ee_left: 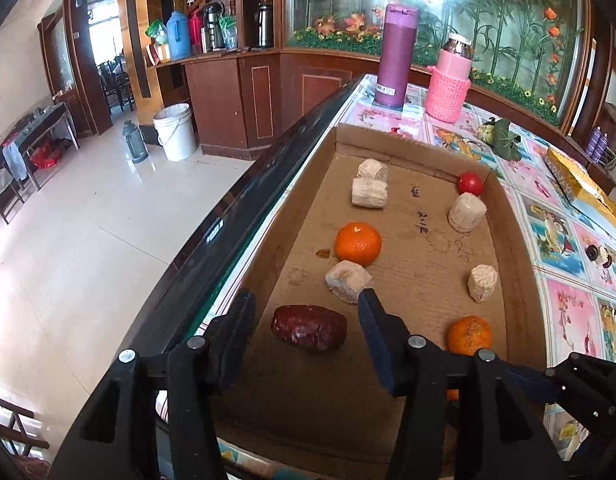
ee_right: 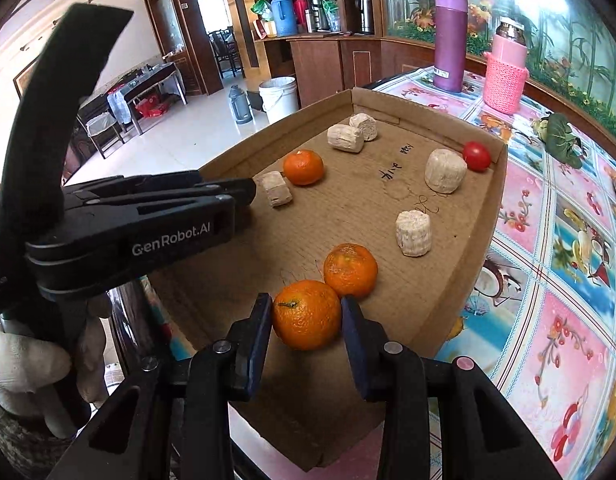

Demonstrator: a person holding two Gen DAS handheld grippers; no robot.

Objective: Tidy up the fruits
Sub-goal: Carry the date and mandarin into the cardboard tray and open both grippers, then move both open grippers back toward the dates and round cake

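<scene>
A round orange mandarin (ee_right: 307, 315) is pinched between the right gripper (ee_right: 307, 316)'s jaws, low in the shallow cardboard tray (ee_right: 460, 280), touching a second mandarin (ee_right: 350, 270). The left gripper (ee_left: 306, 320)'s jaws are spread around a dark red date (ee_left: 309, 327), with a beige puffed block (ee_left: 347, 280) just beyond.

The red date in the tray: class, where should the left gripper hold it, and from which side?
Grip the date across its short middle, from above. It lies flat, long axis crosswise between the left gripper's open fingers, so turn the wrist; bare cardboard surrounds it.
</scene>
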